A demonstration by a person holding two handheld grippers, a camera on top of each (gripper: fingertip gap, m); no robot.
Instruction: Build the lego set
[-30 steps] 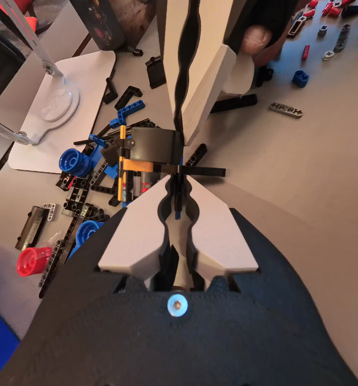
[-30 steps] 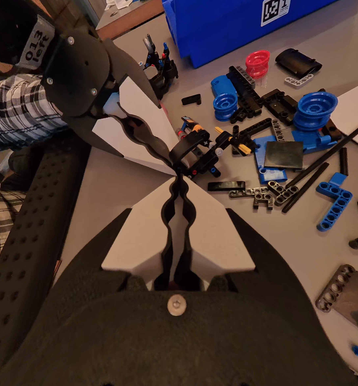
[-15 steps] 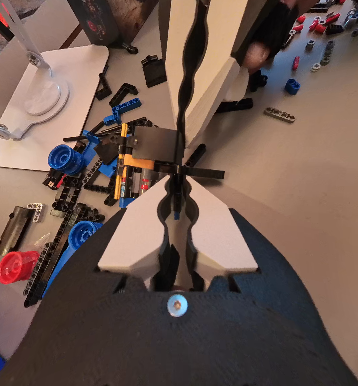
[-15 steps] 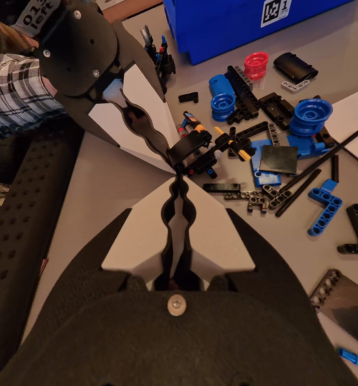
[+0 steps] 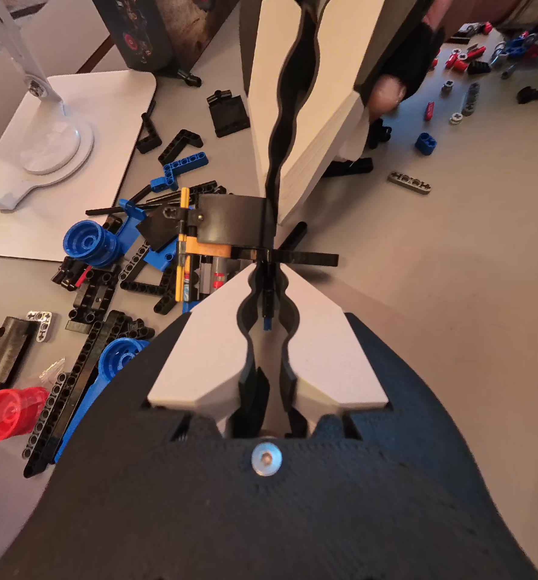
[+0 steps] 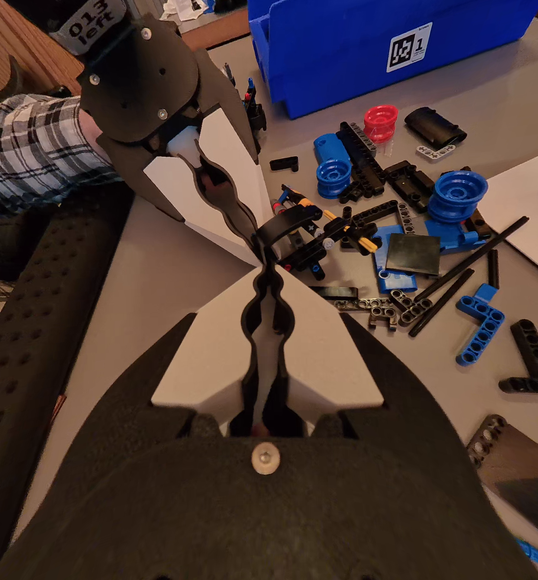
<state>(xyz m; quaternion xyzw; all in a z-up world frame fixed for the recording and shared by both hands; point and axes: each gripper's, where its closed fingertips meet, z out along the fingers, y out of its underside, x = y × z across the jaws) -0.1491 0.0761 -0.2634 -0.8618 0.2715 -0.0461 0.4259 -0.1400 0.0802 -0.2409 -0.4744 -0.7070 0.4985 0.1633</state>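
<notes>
On the grey desk (image 5: 449, 314), toward its left edge in the left wrist view, a red plastic wheel hub (image 5: 5, 417) lay beside a long black studless beam (image 5: 63, 398), with two blue wheel hubs (image 5: 88, 243) among loose black beams farther in. A white flat stand base (image 5: 98, 125) sat at the far left corner.

At the centre, the half-built lego assembly of black, orange and yellow parts (image 5: 217, 238) was held off the desk between both tools. The left gripper (image 5: 267, 266) had its white fingers pressed together on a thin black part of that assembly, a black axle lying in the slot between them. Opposite it, the right gripper (image 5: 270, 201) pinched the same assembly at the edge of its curved black panel, fingers closed tip to tip with the other tool.

In the right wrist view the assembly (image 6: 295, 238) hung just beyond the right gripper (image 6: 266, 266), with the left gripper (image 6: 255, 238) meeting it from the upper left. To the right lay a blue L-shaped beam (image 6: 481, 326) and a flat black square tile (image 6: 413, 254). A blue plastic bin (image 6: 355, 47) stood at the far edge.
</notes>
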